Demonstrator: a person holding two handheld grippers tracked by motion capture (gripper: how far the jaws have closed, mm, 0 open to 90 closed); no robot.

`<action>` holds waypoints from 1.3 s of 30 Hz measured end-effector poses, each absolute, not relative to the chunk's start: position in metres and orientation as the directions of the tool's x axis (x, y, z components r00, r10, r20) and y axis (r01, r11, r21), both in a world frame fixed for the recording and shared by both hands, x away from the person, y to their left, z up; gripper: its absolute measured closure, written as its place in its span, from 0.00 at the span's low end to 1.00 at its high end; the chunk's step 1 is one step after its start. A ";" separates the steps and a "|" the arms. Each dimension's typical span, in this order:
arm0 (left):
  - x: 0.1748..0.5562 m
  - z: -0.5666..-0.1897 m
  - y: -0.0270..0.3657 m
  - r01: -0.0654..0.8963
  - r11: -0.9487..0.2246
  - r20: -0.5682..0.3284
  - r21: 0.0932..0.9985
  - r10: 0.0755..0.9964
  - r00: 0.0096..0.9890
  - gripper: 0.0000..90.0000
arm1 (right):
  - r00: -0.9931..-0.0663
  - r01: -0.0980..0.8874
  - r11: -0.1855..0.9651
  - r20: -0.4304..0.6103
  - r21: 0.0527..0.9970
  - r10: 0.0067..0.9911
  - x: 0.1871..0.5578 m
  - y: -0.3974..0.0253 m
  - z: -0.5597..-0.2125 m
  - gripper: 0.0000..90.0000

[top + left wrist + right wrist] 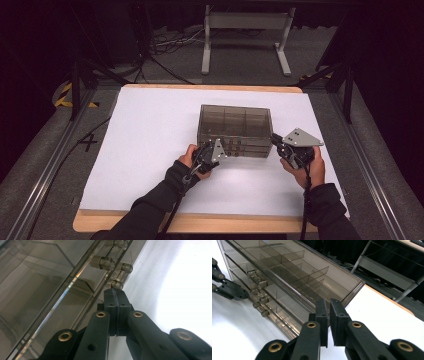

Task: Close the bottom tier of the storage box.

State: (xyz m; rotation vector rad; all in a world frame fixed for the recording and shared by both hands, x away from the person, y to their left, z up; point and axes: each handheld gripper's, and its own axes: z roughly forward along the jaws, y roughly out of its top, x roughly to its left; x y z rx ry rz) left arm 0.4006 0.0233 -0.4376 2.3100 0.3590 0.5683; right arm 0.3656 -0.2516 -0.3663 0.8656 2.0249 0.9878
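Smoky translucent plastic makes up the small drawer cabinet (235,131) that stands near the middle of the white-covered desk (150,150), its front with the rows of stubby clear knobs (107,263) turned toward the person. All the drawers look pushed in flush; none stands out from the frame, and the dividers inside show through the walls with nothing that I can make out in the compartments.

At the cabinet's front, toward its left end, the left gripper (116,293) has its jaws pressed together, the tips just below and beside the lowest knob (117,285) but not around it; whether they touch it I cannot tell. At the cabinet's right front corner the right gripper (329,305) hangs with its jaws brought narrow, a thin slit between them, holding nothing and close to the side wall near the bottom edge.

As a judgement, the work of opening a drawer is at its very start: both hands have arrived at the cabinet, yet no knob is gripped and no drawer has moved. Left to do, it seems, is for the left jaws to part and take a knob, the right gripper to steady the case, and then the pull itself.
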 end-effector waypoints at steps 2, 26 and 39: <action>0.400 -0.437 0.024 0.087 -0.700 0.298 0.708 0.408 0.863 1.00 | -0.524 0.254 0.484 -0.302 0.837 0.797 0.365 -0.252 -0.366 0.94; 0.389 -0.428 0.033 0.061 -0.707 0.307 0.705 0.381 0.872 0.95 | -0.546 0.238 0.517 -0.327 0.822 0.771 0.352 -0.252 -0.367 0.87; 0.383 -0.426 0.040 0.043 -0.718 0.316 0.694 0.359 0.878 0.81 | -0.567 0.245 0.551 -0.343 0.798 0.749 0.345 -0.252 -0.376 0.82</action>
